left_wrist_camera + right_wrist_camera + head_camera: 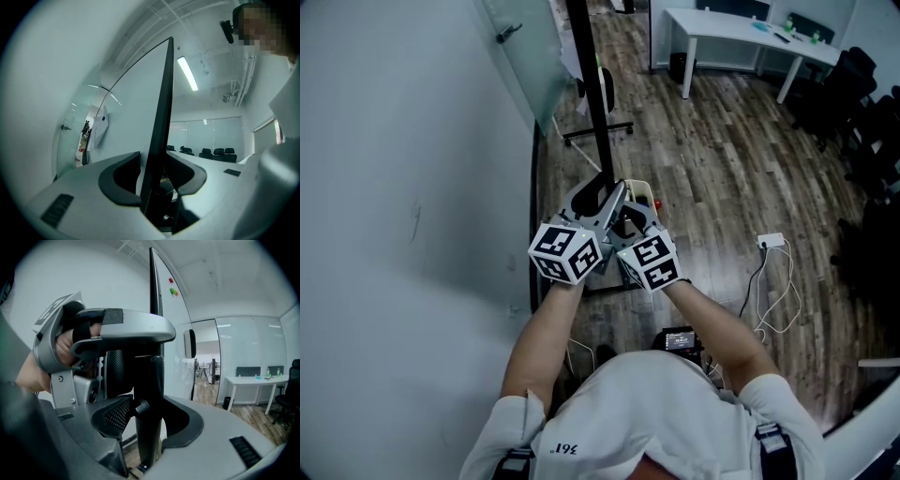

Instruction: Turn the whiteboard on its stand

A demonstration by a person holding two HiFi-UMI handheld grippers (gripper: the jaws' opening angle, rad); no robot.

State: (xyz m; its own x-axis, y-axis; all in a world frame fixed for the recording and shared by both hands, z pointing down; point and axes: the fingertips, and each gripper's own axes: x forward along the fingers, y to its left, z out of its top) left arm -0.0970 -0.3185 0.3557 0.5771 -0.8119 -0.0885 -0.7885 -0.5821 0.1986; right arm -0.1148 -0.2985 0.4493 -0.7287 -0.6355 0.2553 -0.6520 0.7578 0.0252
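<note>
Grip comes first in this task, and it looks made: the left gripper [154,174] has its jaws closed narrow on the thin black edge of the whiteboard [412,187], which runs straight up between them in the left gripper view. The right gripper [150,416] stands just beside it, with its jaws much wider, set around the thick black post [150,380] of the stand. A small knob on that post touches the left pad, and the jaws appear to press on both sides of the post. In the head view the two tools meet low on the dark frame edge [591,84]. The pale board face fills the left of that view, and the stand's foot [598,131] rests on the wood floor [722,169] beyond. The board seems close to upright, with its magnets [172,286] high on the far face. From this I judge the turn to be early or not begun. What is left is swinging the panel round on its pivot and letting go.
</note>
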